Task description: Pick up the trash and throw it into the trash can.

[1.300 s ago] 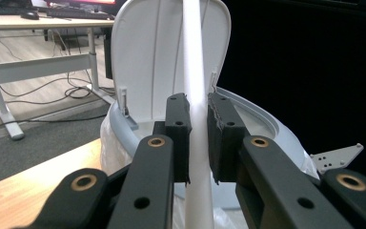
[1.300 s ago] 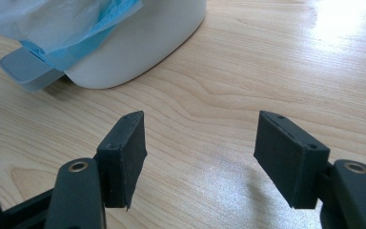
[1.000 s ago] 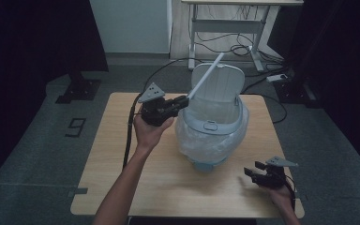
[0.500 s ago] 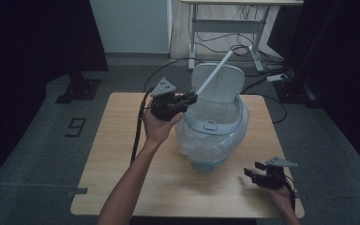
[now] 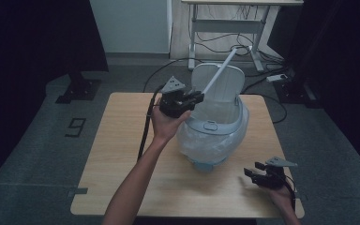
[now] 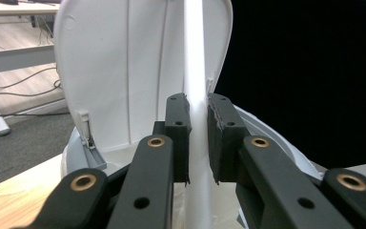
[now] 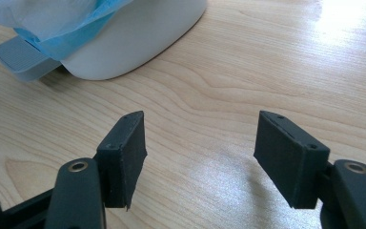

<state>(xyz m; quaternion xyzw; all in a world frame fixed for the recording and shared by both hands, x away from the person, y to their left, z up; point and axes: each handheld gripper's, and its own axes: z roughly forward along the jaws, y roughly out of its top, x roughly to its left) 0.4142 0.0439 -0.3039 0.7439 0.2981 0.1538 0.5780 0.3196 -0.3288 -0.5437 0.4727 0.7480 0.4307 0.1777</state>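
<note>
On the left side of the wooden table (image 5: pixel 122 154) the person's left forearm (image 5: pixel 131 187) reaches forward and holds the left gripper (image 5: pixel 193 96) above the table, at the left rim of the white bin (image 5: pixel 215 136). Its jaws are closed on a long white stick (image 5: pixel 220 71). In the left gripper view the two black pads (image 6: pixel 178 136) press on the stick (image 6: pixel 194 71) from both sides, and the stick runs up between them in front of the lid (image 6: pixel 124 71), which stands upright and open.

In the high view the stick goes from the gripper up and to the right, across the open lid (image 5: pixel 225 86), and its far end is past the top edge of the lid. The bin stands in the middle of the table, a little toward the far side. A thin plastic bag (image 5: pixel 206 143) with a light blue tone lines it and folds over the rim, hanging down the outside.

At the right, near the front corner of the table, the right gripper (image 5: pixel 251 171) is low over the table top, well apart from the bin. In the right gripper view its jaws stand wide open with only bare wood (image 7: pixel 248 71) between them; they hold nothing. Farther off in that view are the bin's white base (image 7: pixel 138 38) and a blue edge of the bag (image 7: pixel 76 33).
</note>
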